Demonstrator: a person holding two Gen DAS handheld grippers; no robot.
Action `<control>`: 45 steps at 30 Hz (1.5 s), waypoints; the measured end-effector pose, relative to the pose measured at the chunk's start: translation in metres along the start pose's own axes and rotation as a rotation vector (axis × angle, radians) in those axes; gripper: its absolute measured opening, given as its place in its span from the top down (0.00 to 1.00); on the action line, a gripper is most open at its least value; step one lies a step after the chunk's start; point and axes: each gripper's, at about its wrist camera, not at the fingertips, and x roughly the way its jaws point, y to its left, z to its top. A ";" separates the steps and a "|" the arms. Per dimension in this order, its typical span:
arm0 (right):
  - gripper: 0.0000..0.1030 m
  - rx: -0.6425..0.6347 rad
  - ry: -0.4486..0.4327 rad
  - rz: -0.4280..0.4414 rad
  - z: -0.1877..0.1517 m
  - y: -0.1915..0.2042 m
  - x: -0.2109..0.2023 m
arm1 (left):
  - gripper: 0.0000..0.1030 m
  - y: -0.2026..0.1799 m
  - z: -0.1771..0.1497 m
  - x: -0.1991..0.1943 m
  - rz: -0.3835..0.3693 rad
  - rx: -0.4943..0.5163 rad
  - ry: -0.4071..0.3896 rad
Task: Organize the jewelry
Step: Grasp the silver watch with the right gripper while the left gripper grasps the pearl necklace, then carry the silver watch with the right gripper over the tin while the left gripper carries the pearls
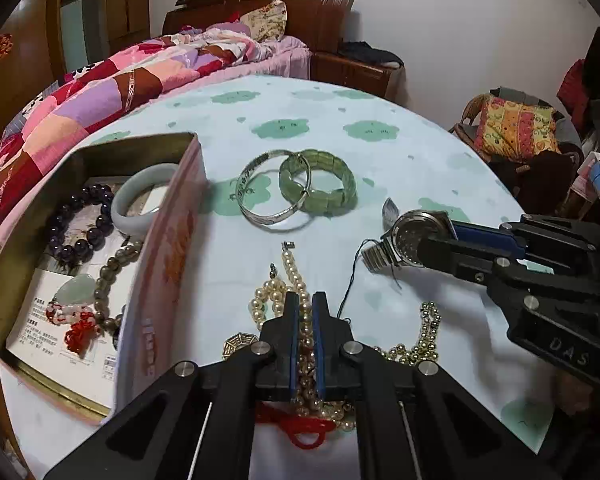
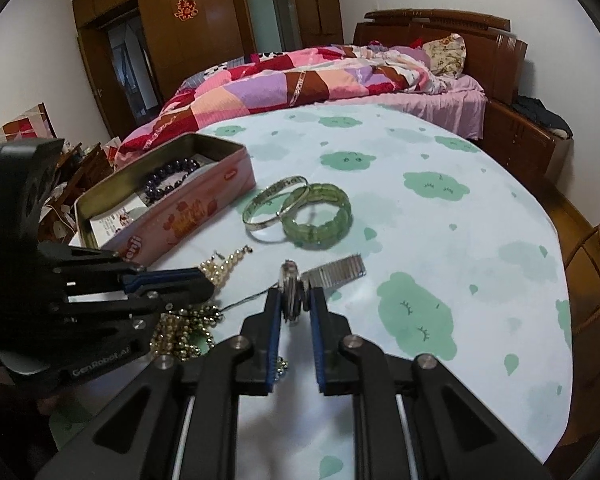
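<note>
I am midway through sorting the loose pieces into the pink tin (image 1: 160, 256) at the left of the frame, which already holds a purple bead bracelet (image 1: 80, 226), a pale jade bangle (image 1: 140, 196) and a pendant. My left tongs (image 1: 305, 304) are clenched on the pearl strand (image 1: 296, 276) at the lower centre of the worktop (image 1: 420, 160); my right tongs (image 2: 296, 298) are clenched on the wristwatch (image 2: 290, 288), its metal band (image 2: 336, 272) trailing on the cloth. I judge the next move to be lifting each piece clear of the tangled gold beads (image 1: 424, 336) and carrying it over the tin's wall. The silver bangle (image 1: 268, 192) and green stone bracelet (image 1: 320, 180) wait at centre, touching.
</note>
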 end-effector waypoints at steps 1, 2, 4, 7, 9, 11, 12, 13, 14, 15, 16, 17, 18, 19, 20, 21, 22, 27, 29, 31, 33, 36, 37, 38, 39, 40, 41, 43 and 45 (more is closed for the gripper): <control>0.84 0.000 -0.005 -0.001 0.001 0.000 -0.002 | 0.95 0.001 0.000 -0.005 -0.002 -0.006 -0.014; 0.84 0.001 -0.010 -0.001 0.002 0.000 -0.003 | 0.95 0.002 0.001 -0.008 -0.002 -0.010 -0.025; 0.84 0.001 -0.020 -0.004 0.004 0.001 -0.006 | 0.95 0.003 0.003 -0.018 0.002 -0.009 -0.055; 0.84 -0.002 -0.033 -0.006 0.007 0.002 -0.009 | 0.95 0.007 0.008 -0.034 -0.002 -0.022 -0.099; 0.85 -0.006 -0.040 -0.006 0.009 0.003 -0.012 | 0.95 0.011 0.011 -0.045 -0.002 -0.034 -0.129; 0.85 -0.011 -0.049 -0.006 0.011 0.005 -0.015 | 0.95 0.011 0.015 -0.052 -0.001 -0.037 -0.148; 0.85 -0.013 -0.053 -0.006 0.012 0.006 -0.016 | 0.95 0.012 0.016 -0.058 0.001 -0.039 -0.165; 0.85 -0.016 -0.059 -0.005 0.014 0.007 -0.018 | 0.95 0.013 0.018 -0.063 0.001 -0.040 -0.177; 0.85 -0.018 -0.063 -0.005 0.014 0.008 -0.019 | 0.95 0.015 0.020 -0.067 0.001 -0.042 -0.190; 0.85 -0.020 -0.067 -0.006 0.015 0.008 -0.021 | 0.95 0.015 0.022 -0.070 0.001 -0.042 -0.200; 0.85 -0.022 -0.072 -0.007 0.017 0.009 -0.022 | 0.95 0.016 0.023 -0.073 -0.001 -0.041 -0.208; 0.85 -0.023 -0.075 -0.006 0.018 0.010 -0.023 | 0.95 0.016 0.025 -0.076 -0.003 -0.039 -0.218; 0.85 -0.025 -0.078 -0.007 0.019 0.010 -0.024 | 0.95 0.016 0.027 -0.079 -0.002 -0.039 -0.227; 0.85 -0.027 -0.082 -0.007 0.020 0.011 -0.025 | 0.95 0.017 0.029 -0.082 -0.001 -0.039 -0.237; 0.85 -0.029 -0.087 -0.006 0.022 0.012 -0.027 | 0.95 0.017 0.030 -0.084 -0.001 -0.037 -0.243; 0.85 -0.031 -0.091 -0.006 0.024 0.012 -0.027 | 0.95 0.017 0.032 -0.087 0.001 -0.036 -0.251; 0.85 -0.034 -0.097 -0.006 0.026 0.013 -0.029 | 0.95 0.019 0.033 -0.089 0.001 -0.037 -0.255; 0.85 -0.047 -0.121 -0.008 0.032 0.017 -0.036 | 0.95 0.022 0.040 -0.100 0.012 -0.029 -0.287; 0.85 -0.052 -0.127 -0.006 0.035 0.018 -0.038 | 0.95 0.026 0.041 -0.104 0.018 -0.033 -0.296; 0.85 -0.055 -0.132 -0.002 0.037 0.020 -0.039 | 0.95 0.030 0.042 -0.107 0.025 -0.039 -0.306; 0.85 -0.059 -0.138 0.000 0.040 0.021 -0.039 | 0.95 0.034 0.042 -0.109 0.030 -0.047 -0.313; 0.85 -0.066 -0.139 0.007 0.045 0.023 -0.036 | 0.95 0.041 0.042 -0.112 0.030 -0.062 -0.319; 0.85 -0.068 -0.140 0.010 0.046 0.024 -0.035 | 0.95 0.043 0.041 -0.113 0.032 -0.064 -0.321; 0.85 -0.070 -0.141 0.013 0.046 0.025 -0.035 | 0.95 0.045 0.041 -0.113 0.036 -0.067 -0.322; 0.85 -0.072 -0.141 0.016 0.048 0.026 -0.035 | 0.95 0.047 0.041 -0.114 0.039 -0.072 -0.324; 0.85 -0.076 -0.142 0.019 0.049 0.028 -0.034 | 0.95 0.049 0.041 -0.115 0.041 -0.075 -0.325; 0.85 -0.081 -0.144 0.022 0.051 0.030 -0.033 | 0.95 0.050 0.042 -0.115 0.042 -0.076 -0.326; 0.85 -0.087 -0.146 0.031 0.053 0.034 -0.031 | 0.95 0.054 0.042 -0.116 0.046 -0.084 -0.328; 0.85 -0.094 -0.146 0.040 0.056 0.037 -0.030 | 0.95 0.058 0.042 -0.117 0.050 -0.089 -0.329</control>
